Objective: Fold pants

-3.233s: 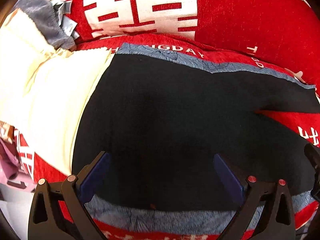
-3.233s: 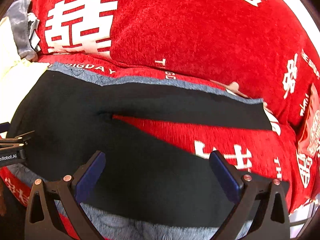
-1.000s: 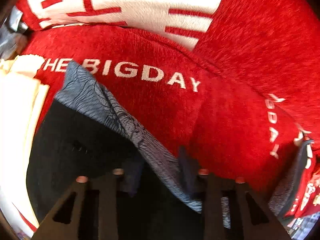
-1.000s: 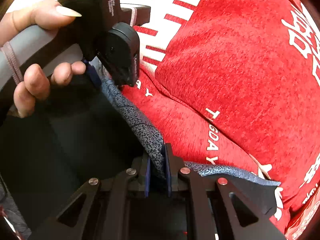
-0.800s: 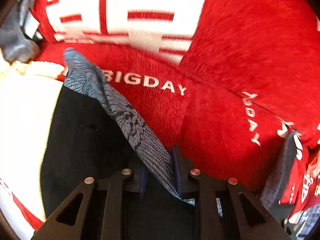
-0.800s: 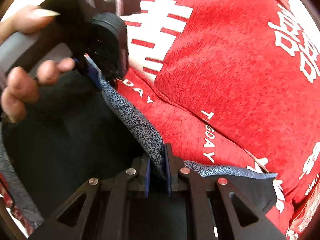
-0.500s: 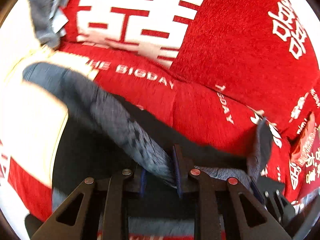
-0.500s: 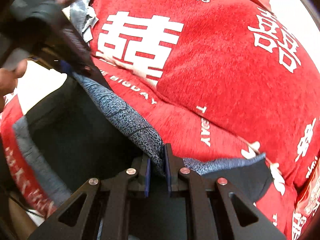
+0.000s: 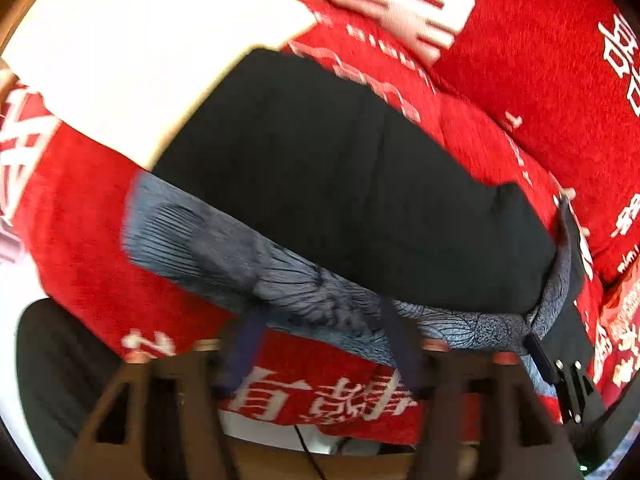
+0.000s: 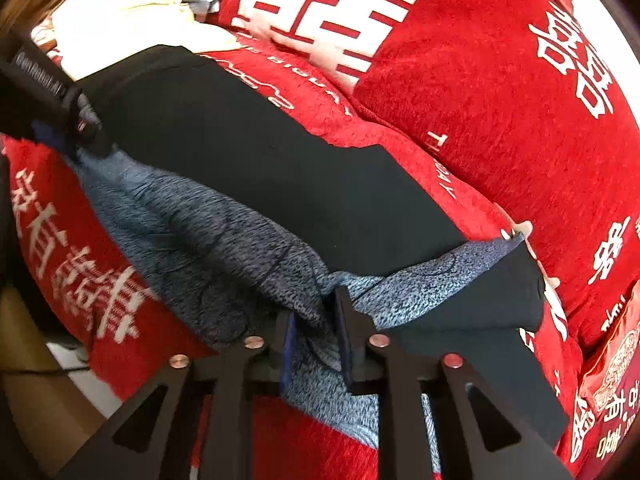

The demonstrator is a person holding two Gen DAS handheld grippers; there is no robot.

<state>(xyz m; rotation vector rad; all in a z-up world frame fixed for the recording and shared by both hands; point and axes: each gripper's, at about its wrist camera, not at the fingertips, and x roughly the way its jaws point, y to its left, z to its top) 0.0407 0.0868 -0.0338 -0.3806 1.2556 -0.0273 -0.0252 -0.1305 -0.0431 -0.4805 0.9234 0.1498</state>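
While both claws spread, only the right claw [image 10: 316,328] visibly straddles the pants' [image 10: 280,176] grey band.

pants [image 9: 360,200] | black, blue-grey patterned side stripe | folded over lengthwise | lying on red blanket

Both wrist views look steeply down, close, sharing the pants [image 9: 340,184].

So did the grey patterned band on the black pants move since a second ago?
Yes. The grey patterned waistband came away from the "BIGDAY" lettering at the red blanket fold, onto the near edge of the black pants.
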